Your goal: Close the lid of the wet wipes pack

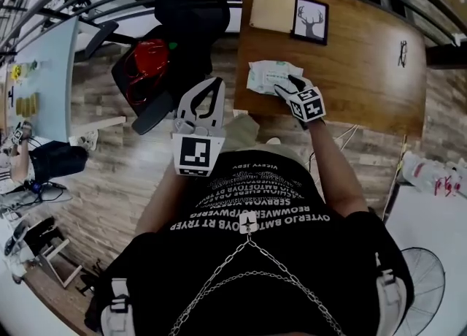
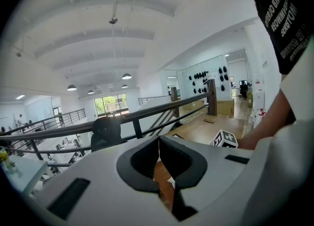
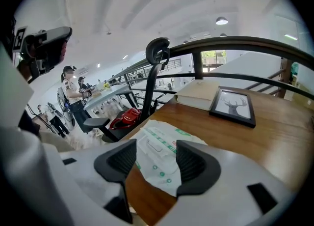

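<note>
The wet wipes pack (image 1: 267, 76) lies flat on the near left part of the wooden desk (image 1: 365, 71), close to its left edge. It is white with green print. The lid (image 3: 153, 145) is a small rectangular flap on the top of the pack, and it appears to lie flat against the pack.

The right tool (image 3: 156, 159) is over the near right part of the pack. Its jaws are apart and hold nothing; in the right gripper view the pack and its lid show in the gap between them. I cannot tell if a jaw touches the pack.

The left tool (image 1: 217, 84) is left of the desk, over the floor and well apart from the pack. Its jaws are together at the tips, with nothing between them.

On the far side of the desk stands a framed deer picture (image 1: 311, 20), and a pale book (image 1: 272, 4) lies just left of it. A pair of glasses (image 1: 402, 52) lies far to the right. Left of the desk is a black office chair (image 1: 190, 6) with a red object (image 1: 146, 64) near its seat. A dark railing (image 3: 235, 43) runs behind the desk.
</note>
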